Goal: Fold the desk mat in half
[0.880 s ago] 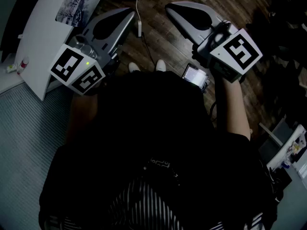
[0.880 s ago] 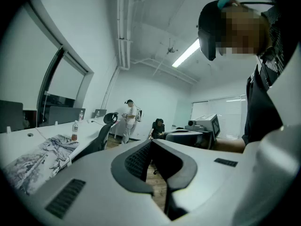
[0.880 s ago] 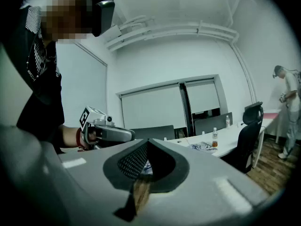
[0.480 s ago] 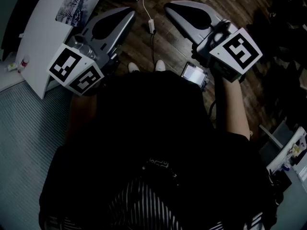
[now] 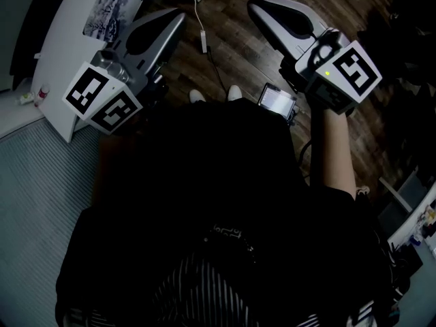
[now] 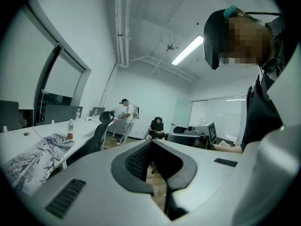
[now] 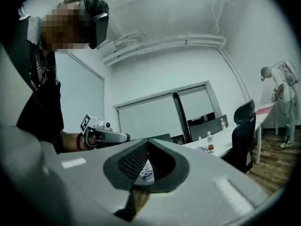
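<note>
The desk mat (image 5: 112,2), printed with an ink landscape, lies flat on the white desk (image 5: 58,67) at the upper left of the head view. It also shows in the left gripper view as the mat (image 6: 33,161) at lower left. My left gripper (image 5: 178,16) hangs over the wooden floor beside the desk, apart from the mat, jaws shut and empty. My right gripper (image 5: 253,4) is held further right, also shut on nothing. The left gripper (image 6: 151,142) and right gripper (image 7: 148,141) each show their tips touching.
A cable with a white adapter (image 5: 203,43) dangles over the dark wood floor between the grippers. A small lit screen (image 5: 276,101) hangs at the person's waist. An office chair (image 6: 101,131) and a bottle (image 6: 70,128) stand by the desk; two people (image 6: 126,119) are far back.
Both grippers have drifted slightly up and outward in the head view. The dangling cable's adapter has swung left. Both pairs of jaws stay shut.
</note>
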